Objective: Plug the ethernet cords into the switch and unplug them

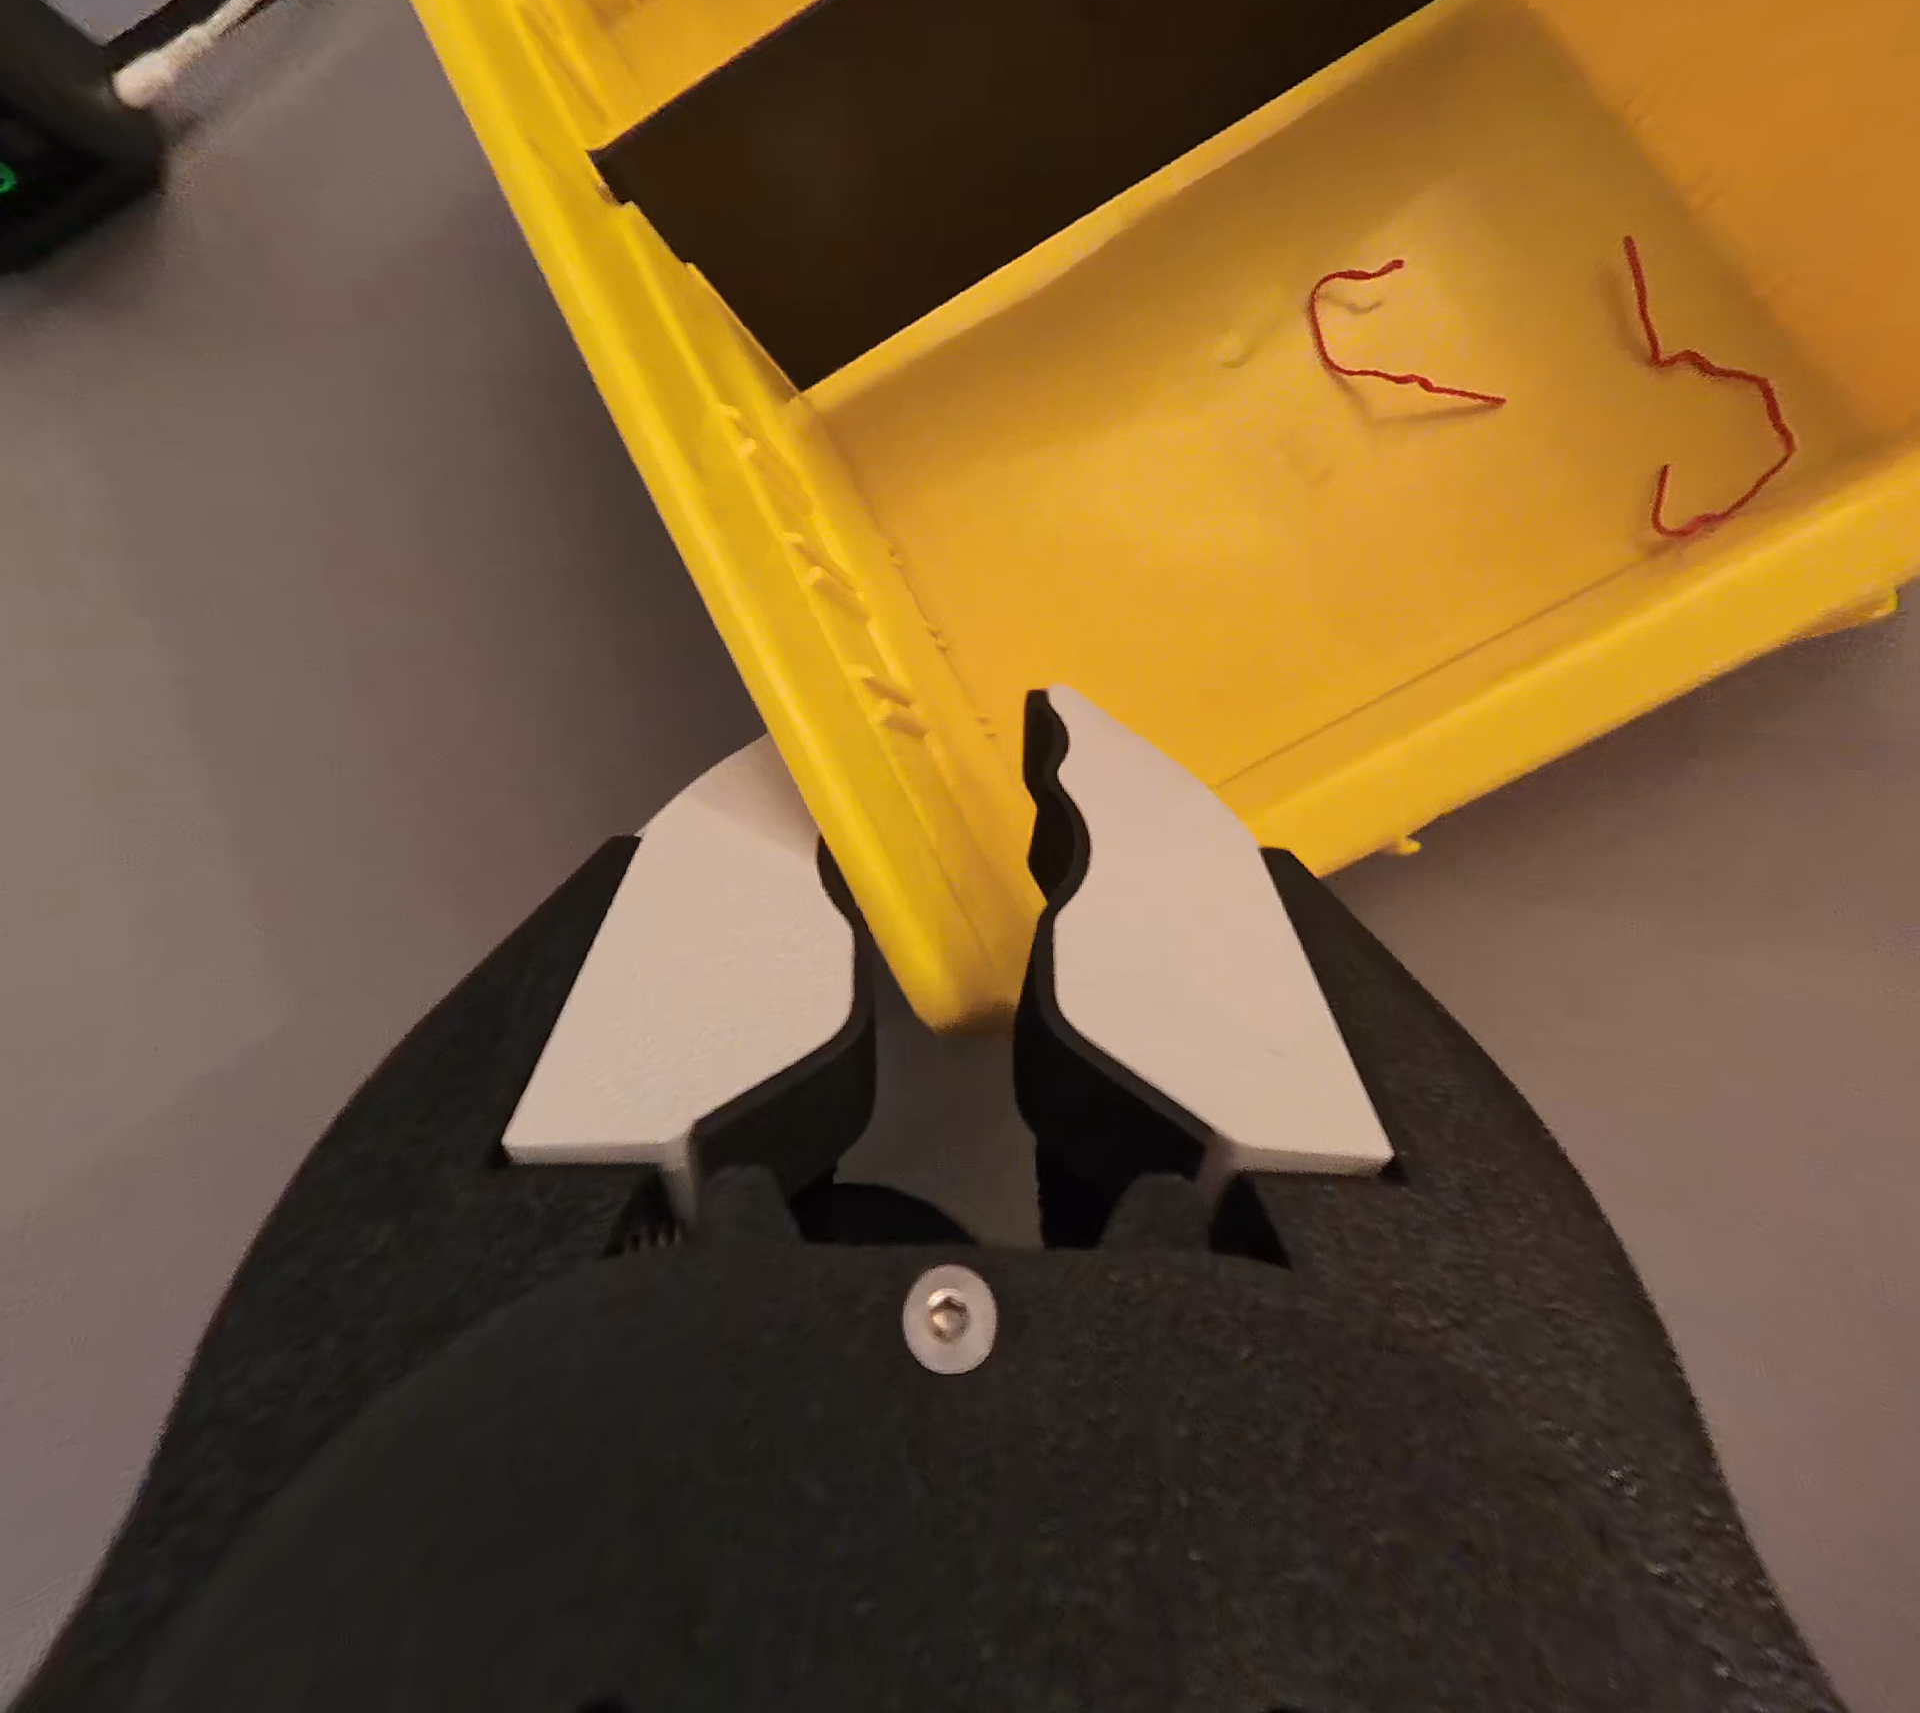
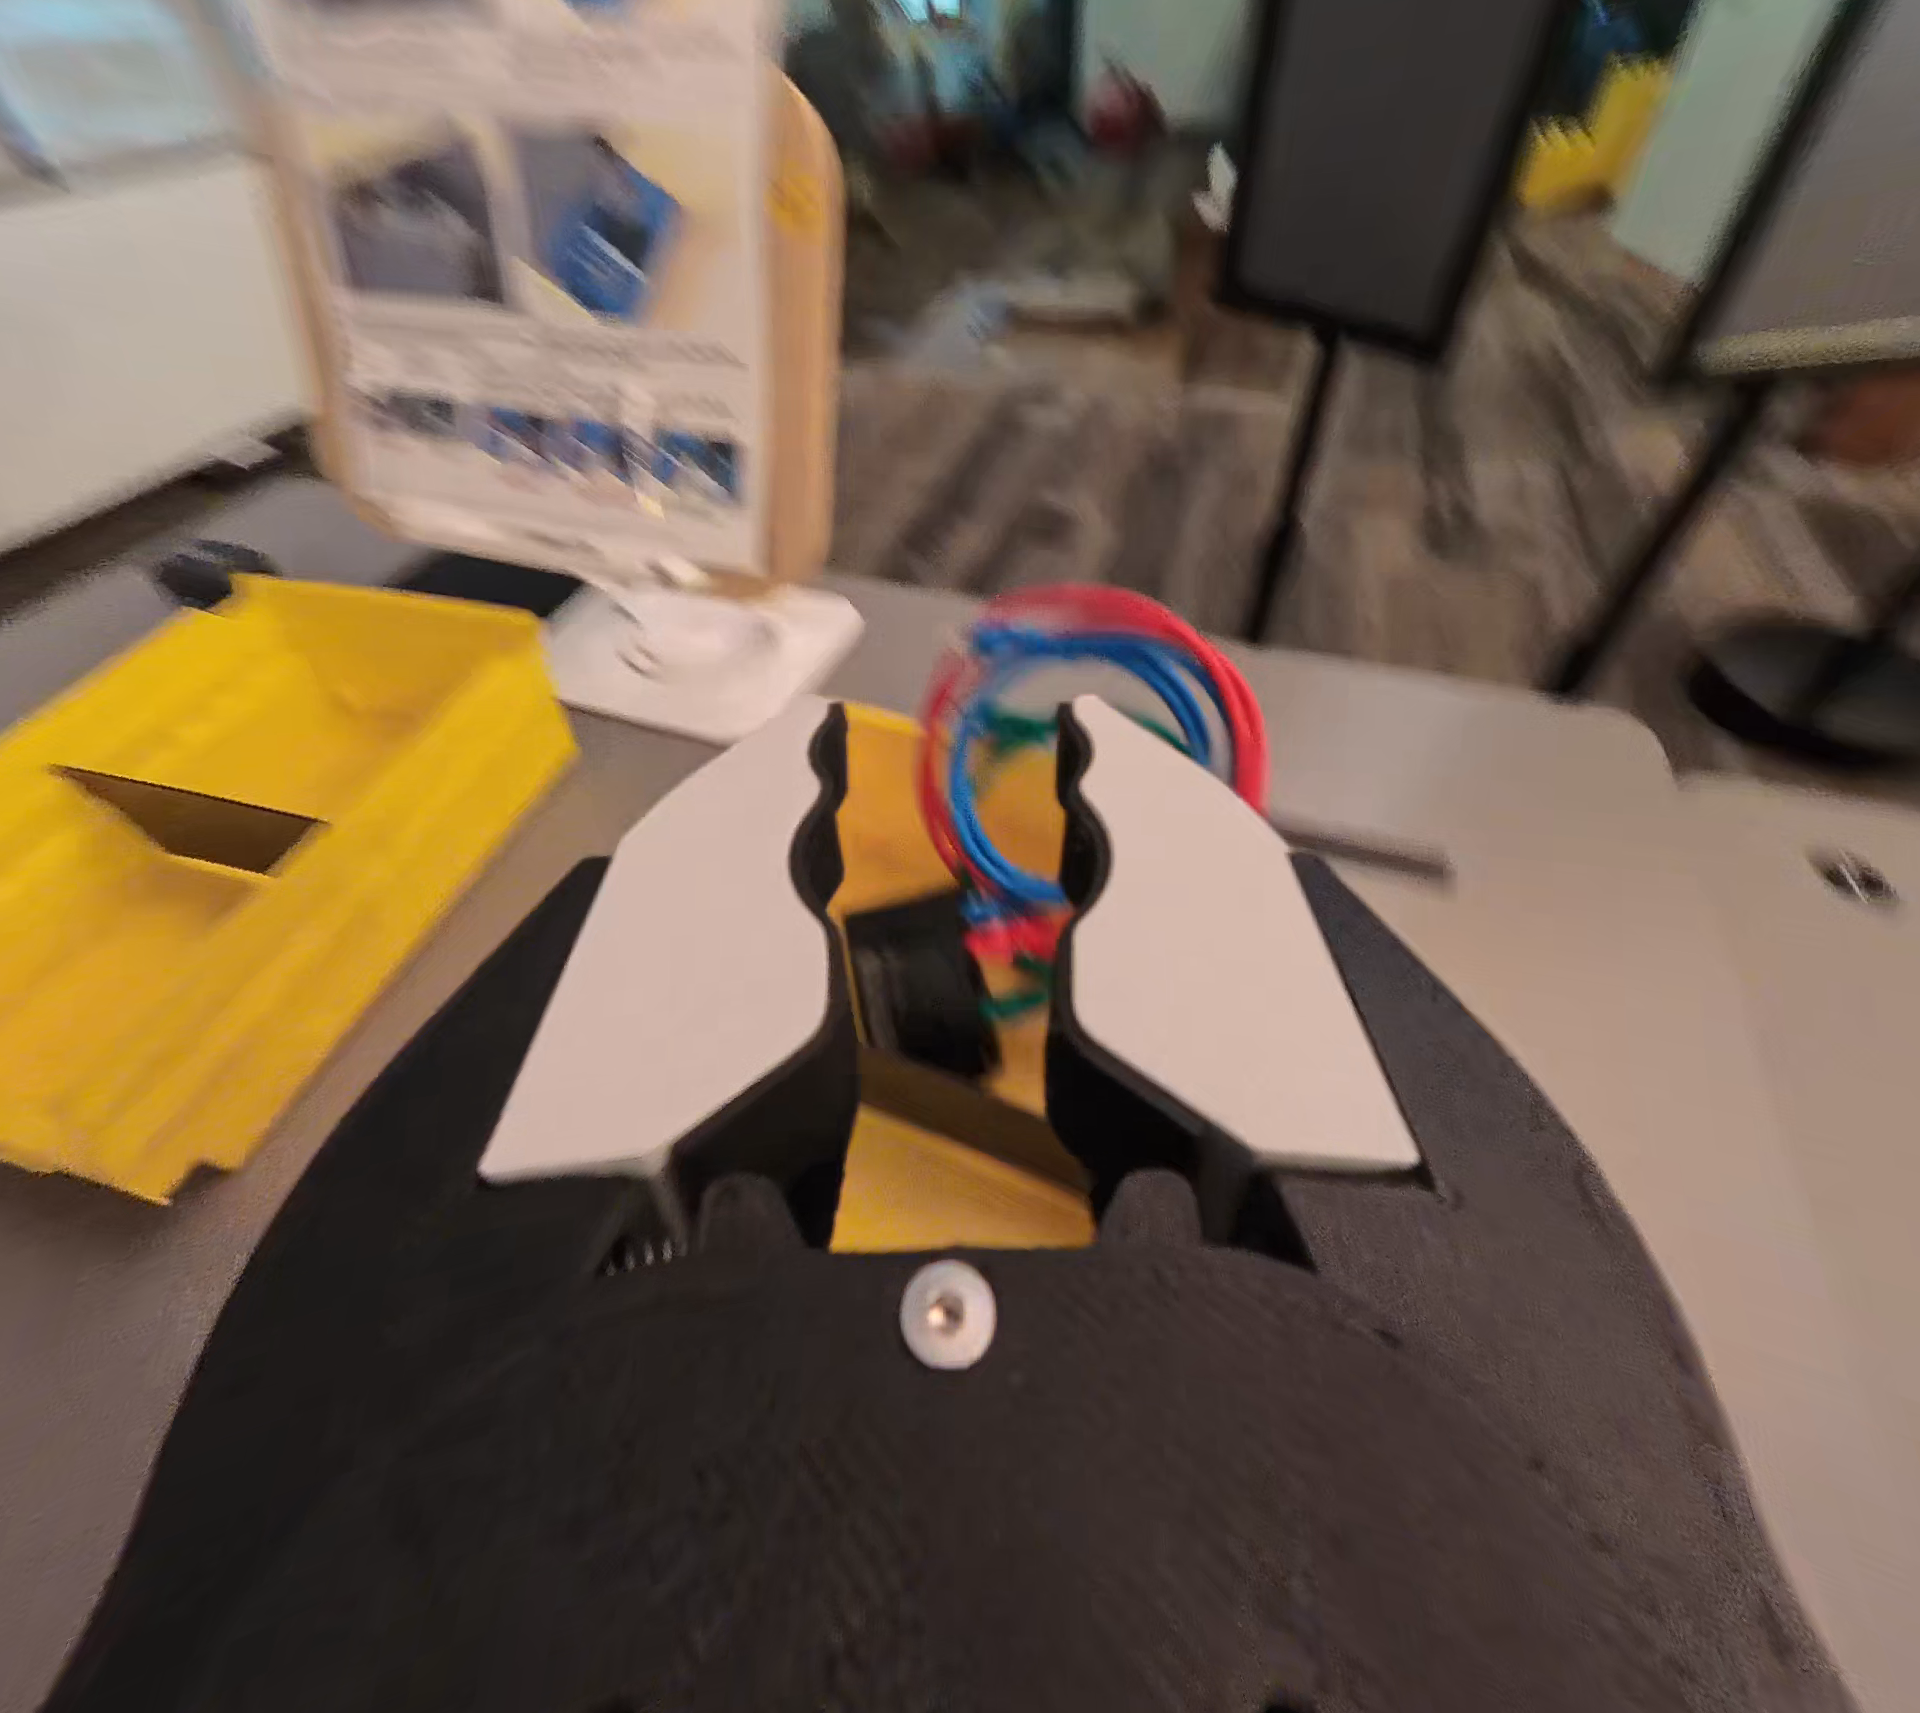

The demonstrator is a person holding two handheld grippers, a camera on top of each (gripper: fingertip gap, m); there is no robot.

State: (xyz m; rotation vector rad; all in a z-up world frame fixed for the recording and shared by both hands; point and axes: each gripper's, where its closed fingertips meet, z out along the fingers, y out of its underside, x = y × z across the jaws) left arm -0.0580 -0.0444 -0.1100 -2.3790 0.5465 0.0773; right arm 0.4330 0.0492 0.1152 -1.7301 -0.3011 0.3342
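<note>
Left wrist view: my left gripper (image 1: 925, 790), black-bodied with two pale grey fingers, is clamped on the side wall of a yellow plastic bin (image 1: 665, 375) near its front corner — one finger sits outside the wall, the other inside. The bin rests on a grey tabletop (image 1: 260, 676) and is split by a black divider panel (image 1: 1039, 105). Two loose red threads (image 1: 1704, 406) lie on the floor of its near compartment. At the upper left edge I see a small black box with a green light (image 1: 52, 157) and a white cable (image 1: 218, 22) running to it; it stands well apart from the bin.

Right wrist view, heavily motion-blurred: my right gripper (image 2: 951, 733) hangs with its fingers apart, gripping nothing. Between the fingers I see a second yellow bin (image 2: 935, 1175) beneath the gripper. In it lies the black switch (image 2: 925, 988), with red, blue and green ethernet cords (image 2: 1049, 676) arching up in a loop from beside it. I cannot tell whether they are plugged in. To the left, on the same table, sits the yellow bin with the dark divider. Behind it an upright printed card on a white base (image 2: 540, 209) stands near the table's far edge.
</note>
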